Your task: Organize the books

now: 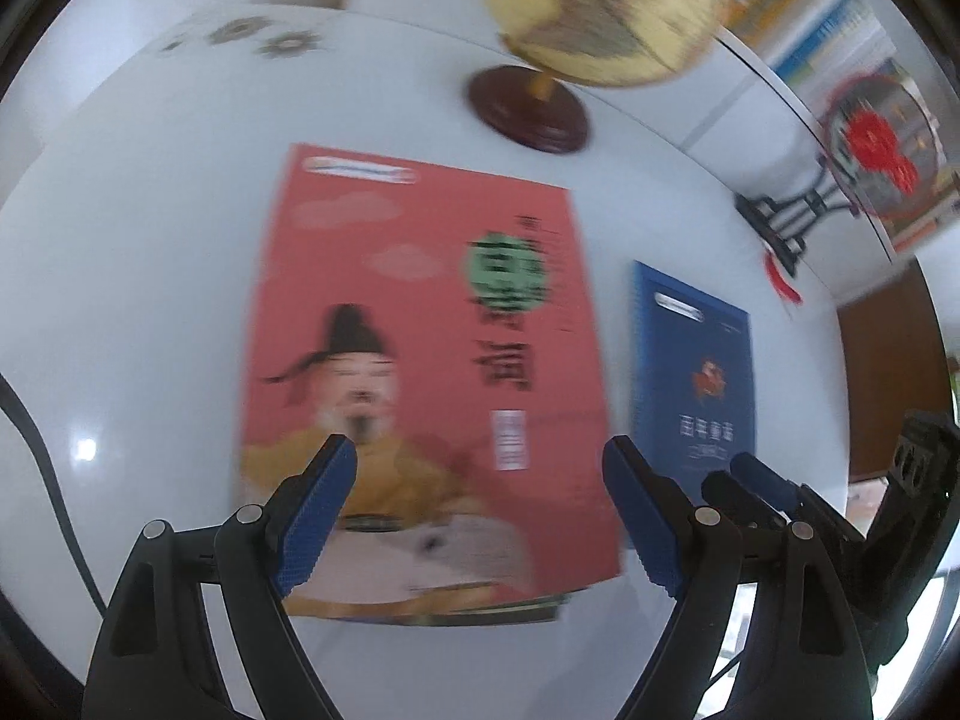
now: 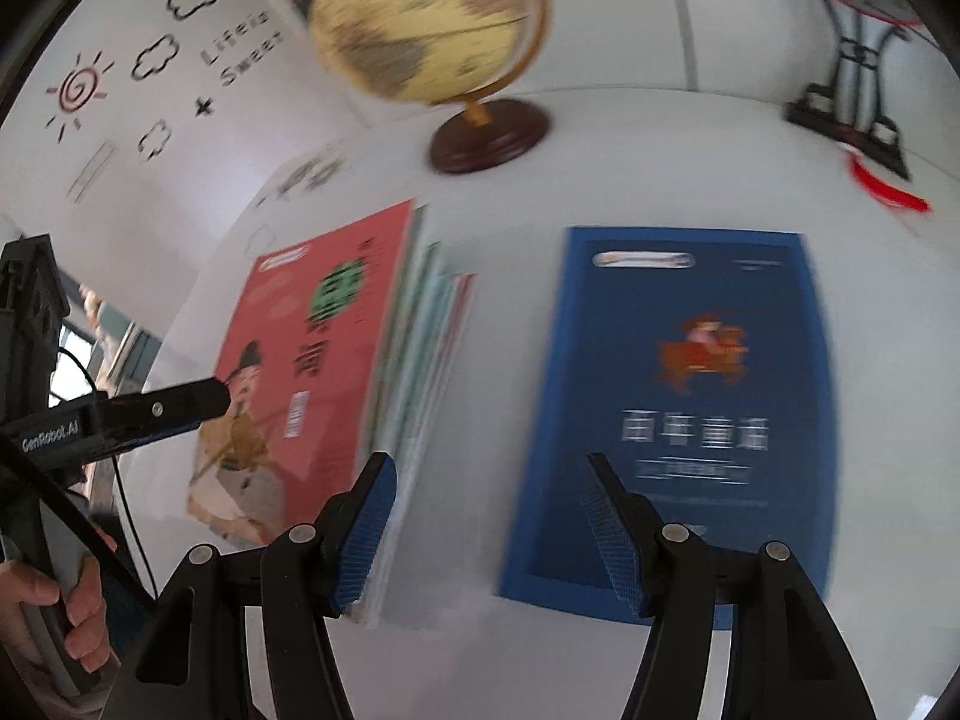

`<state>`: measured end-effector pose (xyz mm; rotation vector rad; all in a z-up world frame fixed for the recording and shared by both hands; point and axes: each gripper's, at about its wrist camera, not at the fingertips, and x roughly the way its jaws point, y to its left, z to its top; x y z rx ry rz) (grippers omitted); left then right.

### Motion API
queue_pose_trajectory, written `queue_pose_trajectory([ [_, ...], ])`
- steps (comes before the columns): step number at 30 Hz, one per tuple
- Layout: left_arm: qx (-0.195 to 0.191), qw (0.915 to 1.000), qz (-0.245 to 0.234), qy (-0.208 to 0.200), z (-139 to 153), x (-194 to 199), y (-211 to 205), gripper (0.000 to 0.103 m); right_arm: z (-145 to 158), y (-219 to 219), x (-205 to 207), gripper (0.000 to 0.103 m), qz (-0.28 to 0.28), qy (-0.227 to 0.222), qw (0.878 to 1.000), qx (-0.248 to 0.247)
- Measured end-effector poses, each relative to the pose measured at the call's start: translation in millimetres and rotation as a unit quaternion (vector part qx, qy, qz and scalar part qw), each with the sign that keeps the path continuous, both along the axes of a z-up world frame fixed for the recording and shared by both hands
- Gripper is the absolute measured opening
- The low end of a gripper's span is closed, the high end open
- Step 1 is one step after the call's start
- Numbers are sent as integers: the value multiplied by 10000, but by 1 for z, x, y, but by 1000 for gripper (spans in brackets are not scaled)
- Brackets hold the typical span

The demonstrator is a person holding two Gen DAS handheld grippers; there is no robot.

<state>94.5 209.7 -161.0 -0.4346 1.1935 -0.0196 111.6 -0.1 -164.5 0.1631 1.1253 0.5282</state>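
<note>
A: Right wrist view: blue book (image 2: 678,396) lies flat on the white table (image 2: 600,168), beside the red book (image 2: 312,360) pile.

B: Both grippers, left gripper (image 1: 480,516) and right gripper (image 2: 489,531), are apart, empty. Thin, stiff, probably light. Grab an edge.

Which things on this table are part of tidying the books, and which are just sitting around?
Part of the job:
- red book on top of a stack
- stack of books under it
- blue book lying alone beside the stack

Just lying about:
- globe on its dark round base
- red round ornament on a black stand
- black cable at the table's edge
</note>
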Motion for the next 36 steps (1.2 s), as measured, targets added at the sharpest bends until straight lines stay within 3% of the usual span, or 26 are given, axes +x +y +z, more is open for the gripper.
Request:
queue_pose_trajectory([
  [10,-158,9976,-672,-46,2,30,-80,83,-10,-79,8,62,-665,39,9978,23],
  [23,-178,9936,-1013,461,-38,49,-147,83,-41,-151,27,62,-1072,366,9928,388],
  [27,186,9929,-1073,487,-45,49,-159,83,-50,-157,32,62,-1013,436,9929,441],
  [31,209,9913,-1195,510,-49,51,-166,83,-56,-158,36,62,-903,506,9932,537],
  [36,521,9895,-1253,496,-55,52,-178,88,-56,-153,40,62,-749,446,9942,631],
])
